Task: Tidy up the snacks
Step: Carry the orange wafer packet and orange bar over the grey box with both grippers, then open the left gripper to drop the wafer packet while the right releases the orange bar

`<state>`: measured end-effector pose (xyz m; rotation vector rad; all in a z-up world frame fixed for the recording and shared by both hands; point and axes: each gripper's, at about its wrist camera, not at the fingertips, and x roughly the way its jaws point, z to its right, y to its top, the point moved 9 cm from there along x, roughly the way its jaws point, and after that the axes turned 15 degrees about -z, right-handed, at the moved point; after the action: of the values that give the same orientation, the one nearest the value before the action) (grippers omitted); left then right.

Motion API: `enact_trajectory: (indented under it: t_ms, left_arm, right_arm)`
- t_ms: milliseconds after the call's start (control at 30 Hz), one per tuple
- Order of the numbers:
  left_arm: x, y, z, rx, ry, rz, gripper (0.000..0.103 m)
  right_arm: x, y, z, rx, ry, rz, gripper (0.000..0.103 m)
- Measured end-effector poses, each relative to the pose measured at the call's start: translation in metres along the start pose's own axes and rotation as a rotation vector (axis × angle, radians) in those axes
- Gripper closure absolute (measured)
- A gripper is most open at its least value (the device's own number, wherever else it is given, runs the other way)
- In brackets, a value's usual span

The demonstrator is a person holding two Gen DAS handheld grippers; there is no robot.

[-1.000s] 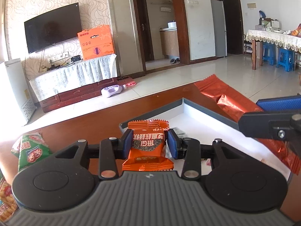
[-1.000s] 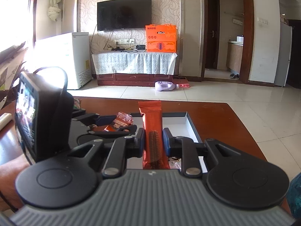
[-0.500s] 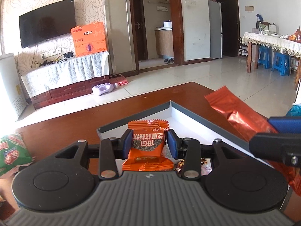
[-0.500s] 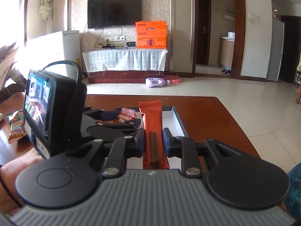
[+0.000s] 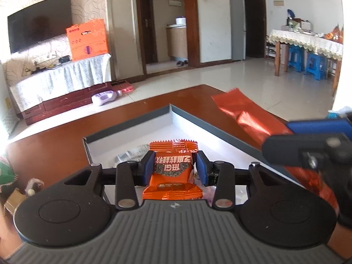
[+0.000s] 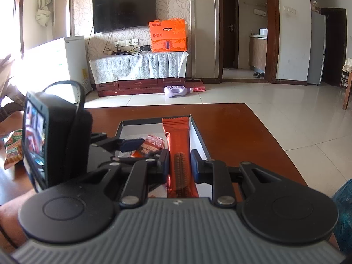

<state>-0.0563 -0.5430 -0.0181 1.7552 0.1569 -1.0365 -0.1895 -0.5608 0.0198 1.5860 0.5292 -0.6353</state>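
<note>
While both tools hang over the box (image 5: 193, 118), each carries one snack, so I judge this the delivery step: two items brought to the same container at once.

Left tool (image 5: 173, 167): clamped on the orange packet (image 5: 172, 171), pads pressing its two side edges near mid-height. Packet sits centre frame in the left view, over the box's white floor; whether it touches the floor I cannot tell. Its crimped end points away from me toward the box's far corner, the other end lies back against the tool body. Printed text reads upside down from this camera. Long axis runs along the fingers, roughly front to back. Gripping across the narrow width keeps the packet flat and lets it drop straight in once released.

Right tool (image 6: 180, 162): closed on the long red bar (image 6: 179, 149), held near the bar's near end. Bar extends forward along the fingers, far crimped end close to the box's far wall, running beside the right wall. In the left view the same bar crosses the right of frame diagonally. Long axis parallel to the box's long side; I judge that alignment deliberate, so it fits lengthwise.

Other wrapped snacks (image 6: 151, 143) already lie inside the box. Green packet (image 6: 13, 149) waits on the bench (image 6: 231, 127), left edge of the right view.
</note>
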Motion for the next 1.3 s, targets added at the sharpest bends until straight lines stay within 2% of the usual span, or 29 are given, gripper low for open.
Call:
enact_trajectory:
  t_ms: [67, 100, 133, 167, 733, 1300]
  left_arm:
    - [0.001, -0.006, 0.002, 0.018, 0.013, -0.011, 0.044]
    - [0.000, -0.006, 0.002, 0.022, 0.015, -0.001, 0.042]
    - [-0.002, -0.007, 0.003, 0.024, 0.016, 0.007, 0.033]
    - [-0.005, -0.008, 0.003, 0.024, 0.017, 0.013, 0.030]
    - [-0.036, -0.023, -0.013, 0.031, 0.025, 0.039, 0.029]
    - [-0.058, -0.047, -0.043, 0.044, 0.055, 0.012, 0.027]
  right_arm:
    - [0.000, 0.000, 0.000, -0.001, 0.000, -0.001, 0.079]
    - [0.001, 0.001, 0.000, 0.000, 0.003, -0.002, 0.079]
    - [0.001, 0.002, 0.001, 0.000, 0.002, 0.000, 0.079]
    - [0.001, 0.002, 0.001, -0.001, 0.000, 0.001, 0.079]
    - [0.008, 0.003, 0.002, 0.001, 0.003, -0.012, 0.079]
    - [0.053, 0.001, -0.010, 0.028, 0.006, -0.094, 0.078]
